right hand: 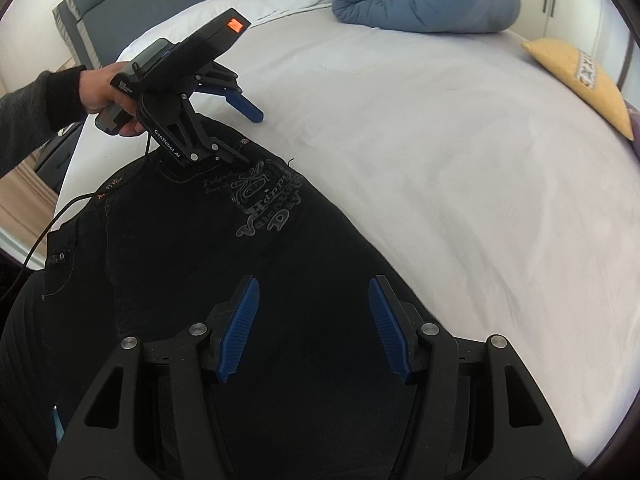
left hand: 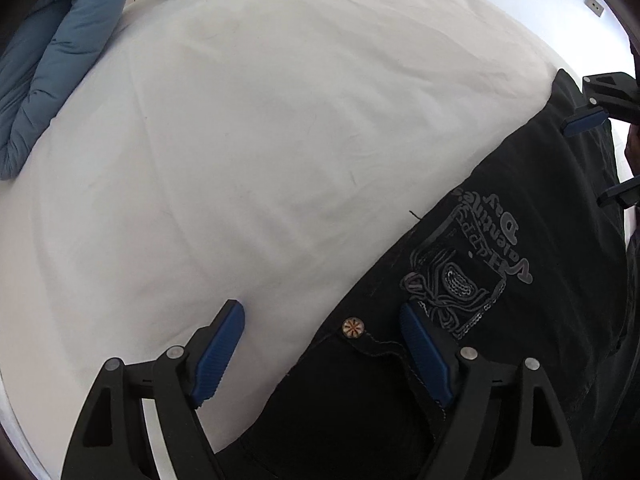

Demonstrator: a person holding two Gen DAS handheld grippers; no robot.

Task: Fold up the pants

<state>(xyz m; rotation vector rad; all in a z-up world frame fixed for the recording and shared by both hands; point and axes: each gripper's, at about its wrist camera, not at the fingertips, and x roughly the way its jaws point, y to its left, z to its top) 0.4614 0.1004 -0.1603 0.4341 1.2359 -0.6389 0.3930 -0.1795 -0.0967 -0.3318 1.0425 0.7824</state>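
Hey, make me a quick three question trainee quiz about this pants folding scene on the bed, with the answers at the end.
1. True or false: the left gripper straddles the edge of the black pants, near the rivet.
2. What colour is the rolled duvet? A green, B blue, C red.
3. The right gripper hovers open over what?

Key: 1 true; 2 B; 3 the black pants.
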